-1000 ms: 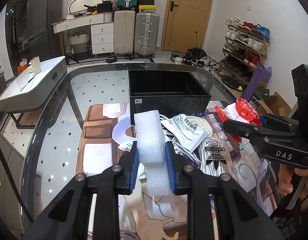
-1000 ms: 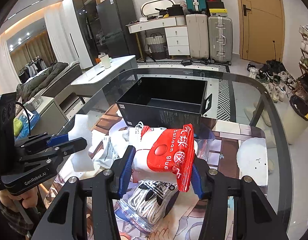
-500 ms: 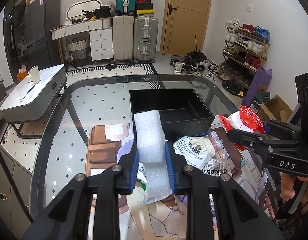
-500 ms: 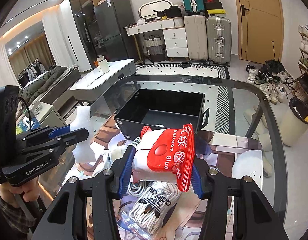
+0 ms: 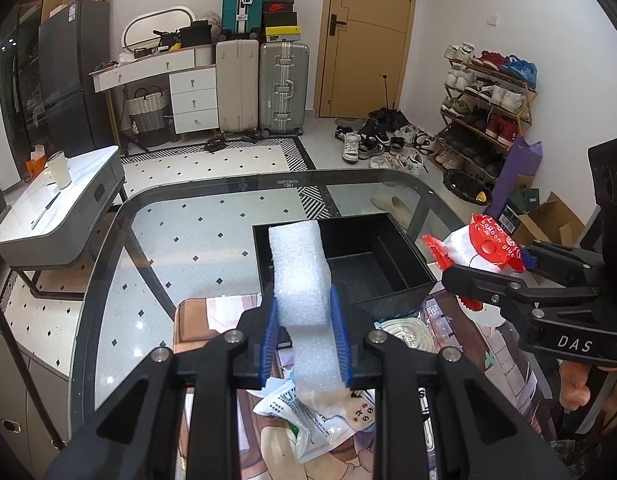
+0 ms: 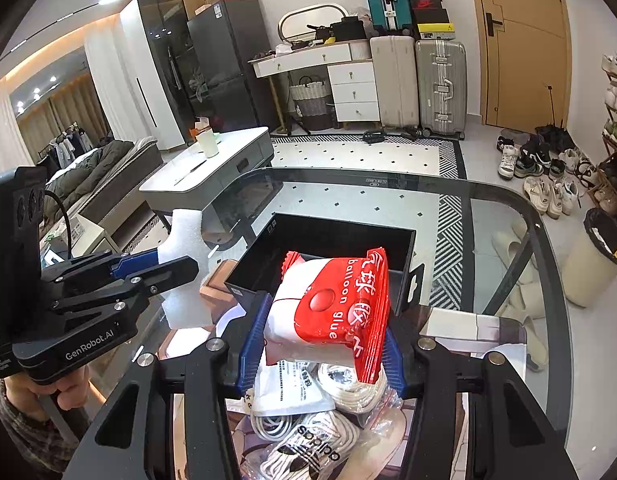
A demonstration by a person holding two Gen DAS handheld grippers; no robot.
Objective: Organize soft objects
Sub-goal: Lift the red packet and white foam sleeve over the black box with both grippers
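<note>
My left gripper (image 5: 304,344) is shut on a white foam block (image 5: 298,276) and holds it high, just in front of the open black box (image 5: 392,280). My right gripper (image 6: 320,352) is shut on a red and white balloon glue packet (image 6: 332,308), held above the table near the box (image 6: 264,268). The right gripper with its packet (image 5: 480,244) shows in the left wrist view at the right. The left gripper with the foam (image 6: 184,276) shows in the right wrist view at the left.
Under the grippers lie bagged white ropes (image 6: 308,440), a white printed pouch (image 5: 304,412) and a picture mat (image 5: 196,328) on the glass table (image 5: 168,240). A grey side table (image 5: 56,216) stands left; suitcases, a shoe rack and a door lie beyond.
Both grippers have risen and moved forward toward the black box with their loads. The box now lies lower and closer in both views.
</note>
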